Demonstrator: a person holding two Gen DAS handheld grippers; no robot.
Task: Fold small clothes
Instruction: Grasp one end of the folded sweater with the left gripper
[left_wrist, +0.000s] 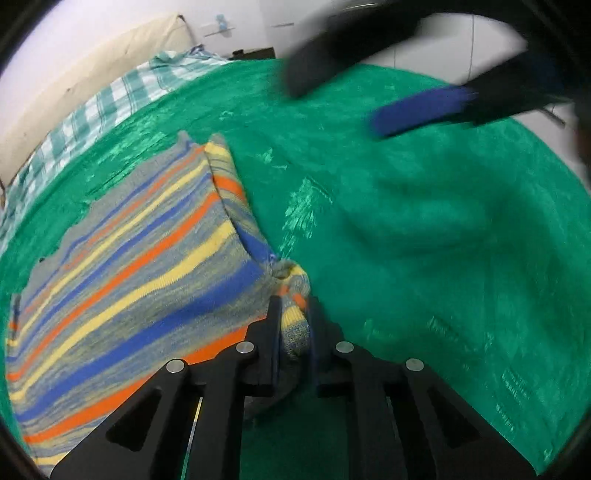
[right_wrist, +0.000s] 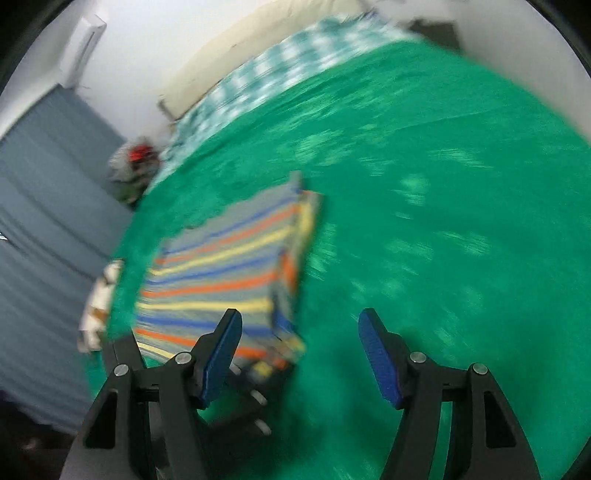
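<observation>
A striped knit garment (left_wrist: 140, 258) in grey, blue, orange and yellow lies folded on a green cloth (left_wrist: 424, 240). My left gripper (left_wrist: 293, 325) is shut on the garment's near right corner, and the knit bunches between the fingers. The right gripper (left_wrist: 369, 74) hangs blurred over the far right of the cloth, jaws apart. In the right wrist view the garment (right_wrist: 229, 269) lies ahead on the left. My right gripper (right_wrist: 299, 332) is open and empty above the green cloth (right_wrist: 443, 221), just right of the garment's near edge. The left gripper (right_wrist: 255, 391) shows dark below the garment's corner.
A green-and-white checked sheet (left_wrist: 110, 99) lies beyond the green cloth, with a cream headboard (left_wrist: 92, 62) behind it. In the right wrist view a grey curtain (right_wrist: 44, 221) hangs at the left, with a pile holding something red (right_wrist: 136, 162) beside it.
</observation>
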